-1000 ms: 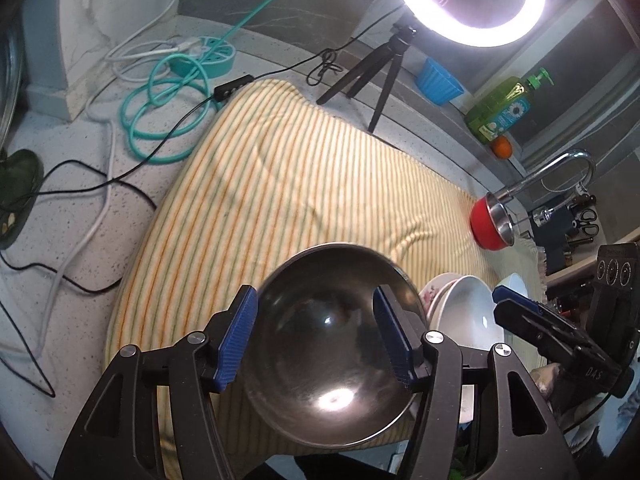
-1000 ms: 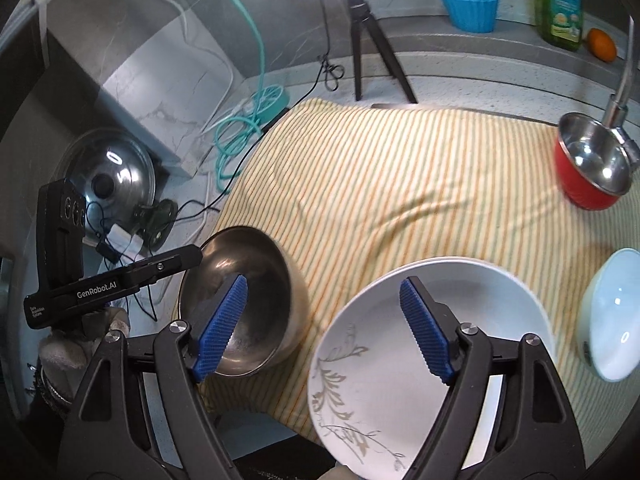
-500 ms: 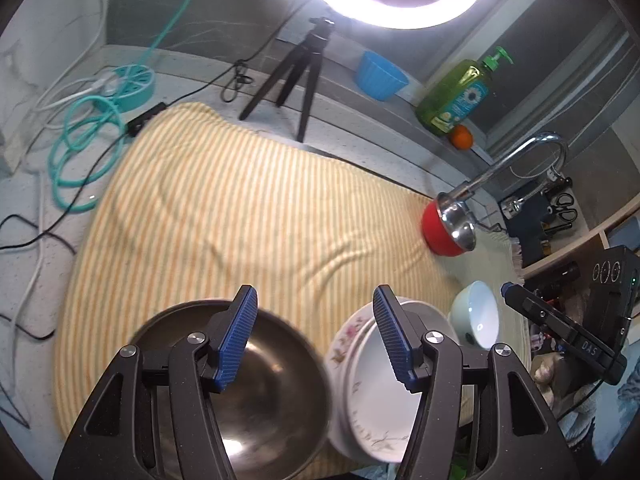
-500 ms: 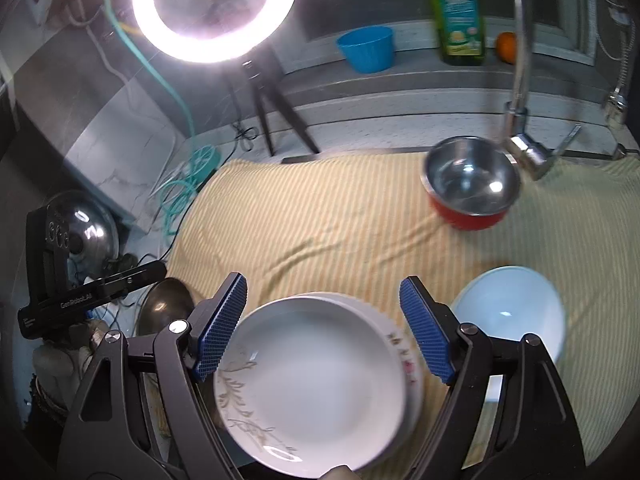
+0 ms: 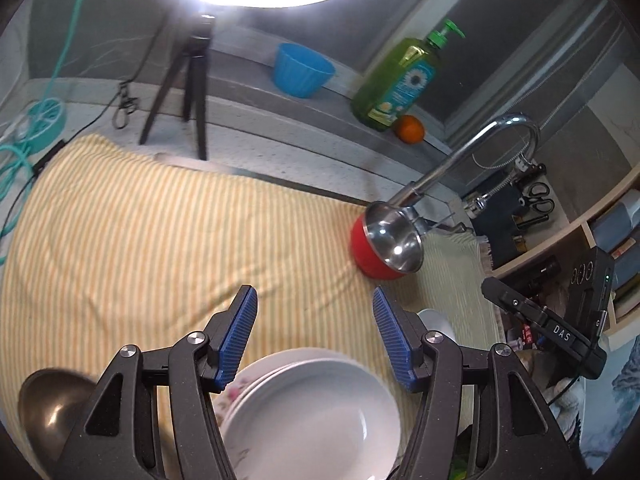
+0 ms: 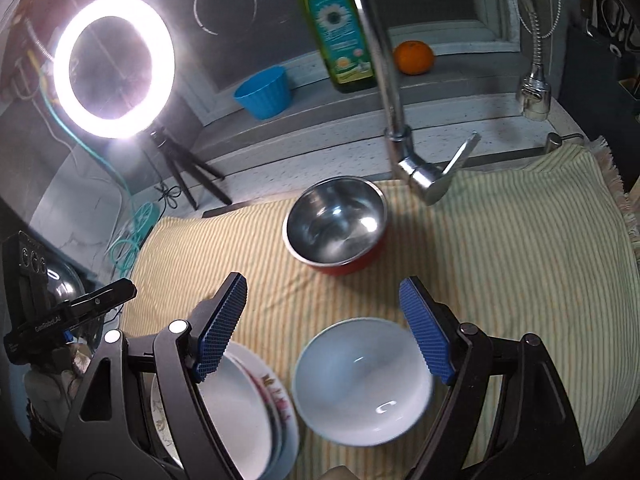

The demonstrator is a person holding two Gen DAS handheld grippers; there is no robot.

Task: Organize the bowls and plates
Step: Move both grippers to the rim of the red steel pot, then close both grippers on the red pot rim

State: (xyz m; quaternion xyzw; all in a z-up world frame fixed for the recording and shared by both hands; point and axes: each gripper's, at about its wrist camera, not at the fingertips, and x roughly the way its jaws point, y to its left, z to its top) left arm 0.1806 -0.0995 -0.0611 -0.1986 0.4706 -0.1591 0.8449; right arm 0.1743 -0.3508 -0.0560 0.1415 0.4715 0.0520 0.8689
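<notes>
Hovering with jaws spread and empty, the left gripper [image 5: 314, 334] hangs over the stacked plates [image 5: 320, 412] (near edge of the striped towel [image 5: 140, 240]); the right gripper [image 6: 322, 326] brackets the white bowl [image 6: 362, 382] without touching.

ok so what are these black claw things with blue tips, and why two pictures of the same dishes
They are hand-held grippers, one in each of a person's hands, each with a fisheye camera looking along its two fingers. One picture is from the left gripper, the other from the right gripper. Both are open and hold nothing. On the striped cloth lie a stack of plates, a white bowl, a red steel-lined bowl under the faucet, and a dark metal bowl.
</notes>
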